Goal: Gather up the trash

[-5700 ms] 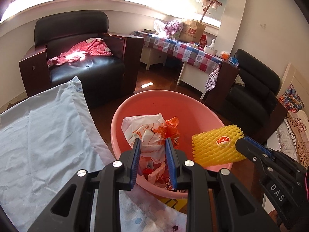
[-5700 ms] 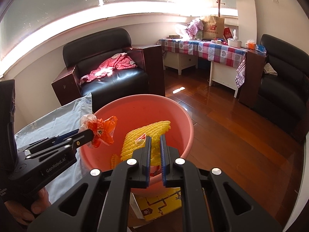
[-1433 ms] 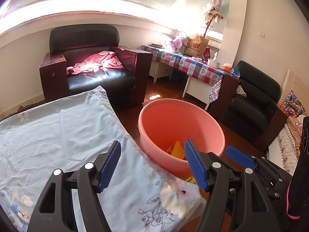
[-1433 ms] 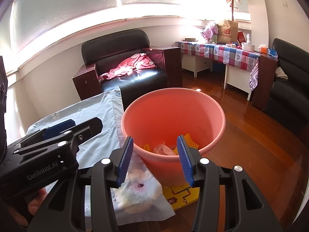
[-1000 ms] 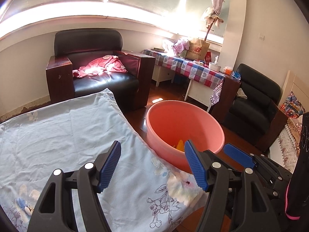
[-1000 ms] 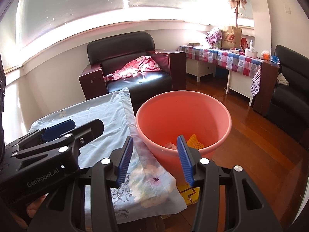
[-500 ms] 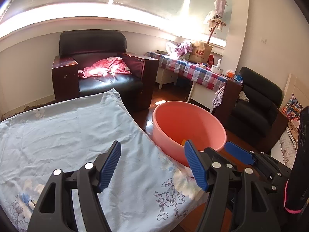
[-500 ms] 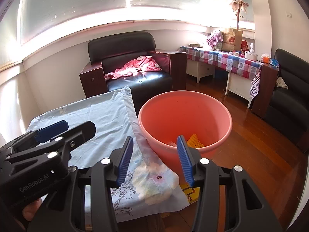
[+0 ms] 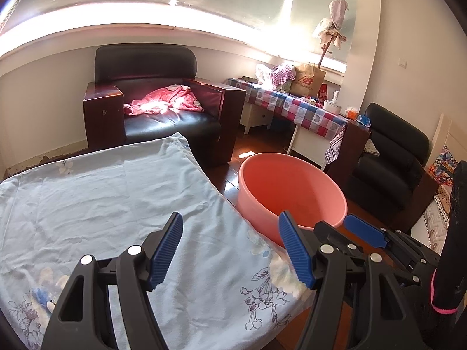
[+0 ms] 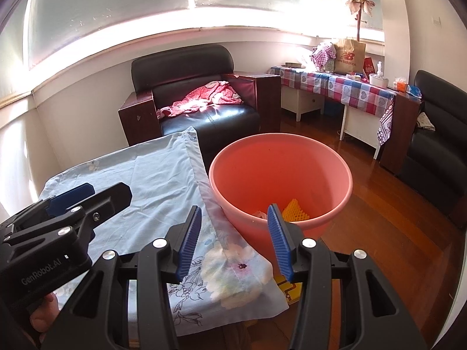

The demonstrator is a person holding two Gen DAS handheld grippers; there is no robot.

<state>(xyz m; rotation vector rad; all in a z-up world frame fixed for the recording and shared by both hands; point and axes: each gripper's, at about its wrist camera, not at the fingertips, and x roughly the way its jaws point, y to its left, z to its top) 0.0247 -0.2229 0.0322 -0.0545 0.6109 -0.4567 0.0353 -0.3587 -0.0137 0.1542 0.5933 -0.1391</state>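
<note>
2 grippers, left gripper (image 9: pixel 230 250) and right gripper (image 10: pixel 235 239), gape empty over pale blue floral cloth (image 9: pixel 102 198); pink basin (image 10: pixel 280 157) right, black armchair (image 10: pixel 204 99) far.

Yellow foam netting (image 10: pixel 294 210) and pale crumpled wrappers (image 10: pixel 260 214) lie inside the upright pink basin (image 10: pixel 292 148) — beside the sheet

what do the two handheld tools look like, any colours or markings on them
Both are black plastic. The left tool and the right tool each have two angular fingers with cut-out openings, silver screws and ribbed blue pads. The left one's body reads "GenRobot.AI" in white. A pink band rings a black part at the left view's right edge.
</note>
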